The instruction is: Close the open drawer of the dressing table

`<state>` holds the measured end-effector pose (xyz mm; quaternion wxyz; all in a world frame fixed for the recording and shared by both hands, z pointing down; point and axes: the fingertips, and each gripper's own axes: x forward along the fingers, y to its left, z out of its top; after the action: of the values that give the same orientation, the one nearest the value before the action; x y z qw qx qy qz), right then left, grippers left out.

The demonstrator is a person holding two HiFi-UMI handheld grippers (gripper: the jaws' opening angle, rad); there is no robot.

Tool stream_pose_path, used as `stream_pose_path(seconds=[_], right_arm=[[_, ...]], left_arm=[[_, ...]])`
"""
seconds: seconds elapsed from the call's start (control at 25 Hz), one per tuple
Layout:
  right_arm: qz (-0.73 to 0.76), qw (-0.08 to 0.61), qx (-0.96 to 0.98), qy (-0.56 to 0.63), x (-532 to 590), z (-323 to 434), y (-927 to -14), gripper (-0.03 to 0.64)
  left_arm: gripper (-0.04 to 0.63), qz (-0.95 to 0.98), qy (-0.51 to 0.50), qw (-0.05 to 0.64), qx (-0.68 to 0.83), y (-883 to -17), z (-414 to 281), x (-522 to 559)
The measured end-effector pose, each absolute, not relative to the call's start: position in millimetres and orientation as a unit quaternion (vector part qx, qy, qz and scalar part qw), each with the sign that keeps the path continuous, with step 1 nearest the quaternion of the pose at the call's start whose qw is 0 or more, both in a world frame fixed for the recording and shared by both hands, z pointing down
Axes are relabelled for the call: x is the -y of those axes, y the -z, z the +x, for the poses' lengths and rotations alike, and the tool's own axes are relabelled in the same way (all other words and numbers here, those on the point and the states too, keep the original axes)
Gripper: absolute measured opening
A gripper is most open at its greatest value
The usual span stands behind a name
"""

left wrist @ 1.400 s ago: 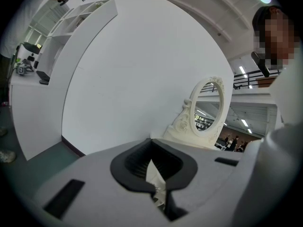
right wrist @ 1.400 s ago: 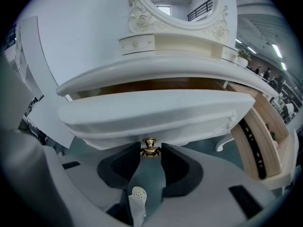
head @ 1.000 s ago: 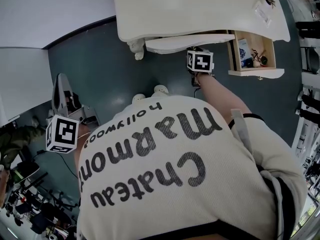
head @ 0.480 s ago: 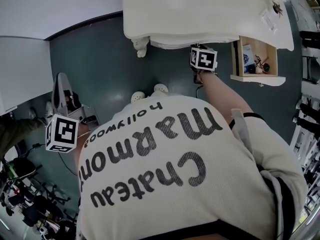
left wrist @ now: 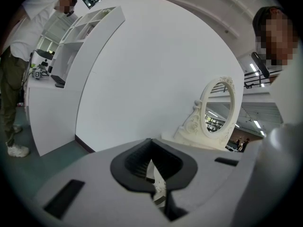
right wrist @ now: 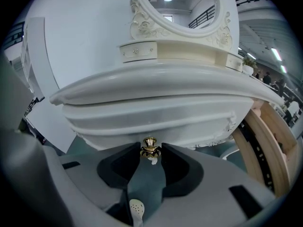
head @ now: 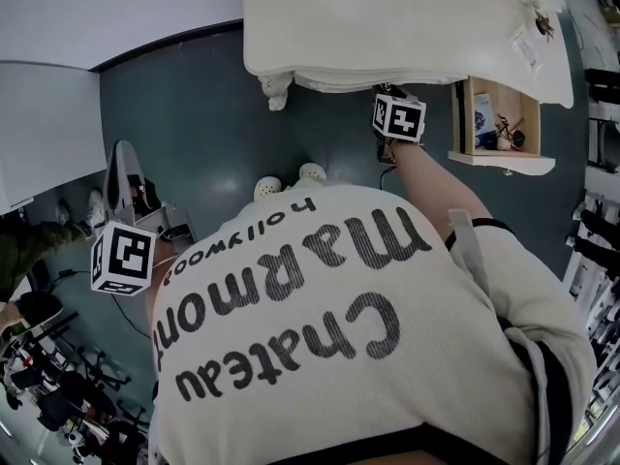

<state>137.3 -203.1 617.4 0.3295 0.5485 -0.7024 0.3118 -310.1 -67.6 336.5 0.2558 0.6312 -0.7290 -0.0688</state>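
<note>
Gold-coloured knob [right wrist: 149,147]: sits between the tips of the right gripper [right wrist: 149,151], whose jaws are closed on it from both sides.
Centre drawer [right wrist: 156,117], cream, carved: directly ahead of those jaws, its front lying in under the rim of the dressing table [head: 387,17], no gap showing in the head view.
Side drawer [head: 502,162], pale wood inside: to the right of the right jaws, standing open, small things inside too small to tell apart.
Oval mirror [right wrist: 180,4], cream frame: above and beyond the right jaws, on the table's surface.
Left gripper [left wrist: 151,143]: held well apart from the table, jaws closed tip to tip, nothing between them.
Floor [head: 194,114], dark teal: below both jaws.
</note>
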Motion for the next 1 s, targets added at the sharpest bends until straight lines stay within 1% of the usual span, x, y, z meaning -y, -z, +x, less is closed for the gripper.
stream_pose_path(seconds=[0.28, 0.68, 1.0], right_arm=[[0.542, 0.318, 0.712, -0.313, 210.9, 136.1, -616.9, 0.158], [0.527, 0.337, 0.716, -0.311, 212.6, 134.1, -618.0, 0.16], [0.527, 0.339, 0.716, -0.308, 220.0, 133.6, -619.7, 0.16]], left_arm=[[0.008, 0.624, 0.068, 0.259, 0.734, -337.2, -309.5, 64.0], [0.008, 0.625, 0.065, 0.261, 0.733, -335.7, -303.6, 65.7], [0.008, 0.624, 0.067, 0.261, 0.733, -338.2, -304.1, 68.8]])
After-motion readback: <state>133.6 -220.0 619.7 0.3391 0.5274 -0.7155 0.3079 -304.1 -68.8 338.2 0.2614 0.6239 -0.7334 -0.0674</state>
